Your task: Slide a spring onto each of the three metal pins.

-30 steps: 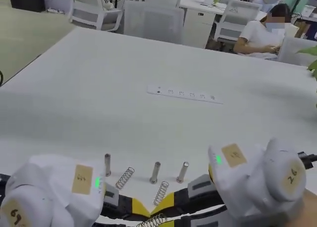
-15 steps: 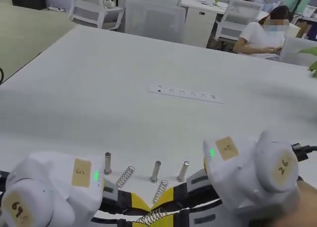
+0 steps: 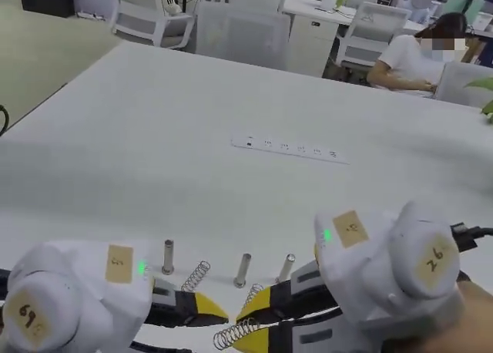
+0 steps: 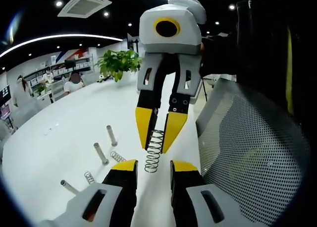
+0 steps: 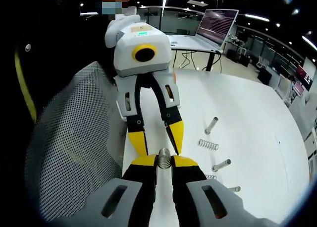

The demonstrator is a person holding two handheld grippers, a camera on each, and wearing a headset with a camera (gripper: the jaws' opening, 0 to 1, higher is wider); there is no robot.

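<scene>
While the right gripper [image 5: 164,161] pinches the spring [image 4: 153,155] near one end, its free end reaches toward the left gripper [image 4: 154,167], whose jaws stand spread, probably to steady it. Just farther off, three bare pins [image 3: 243,270] stand upright on the table [image 3: 231,83], two loose springs [image 3: 195,276] between them.

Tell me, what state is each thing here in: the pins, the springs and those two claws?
Pins: all three upright, none with a spring on it.
Held spring: clamped between the right gripper's jaws.
Loose springs: two, lying on the table by the pins.
Left gripper: open, pointed at the held spring.
Right gripper: shut on the held spring.
</scene>
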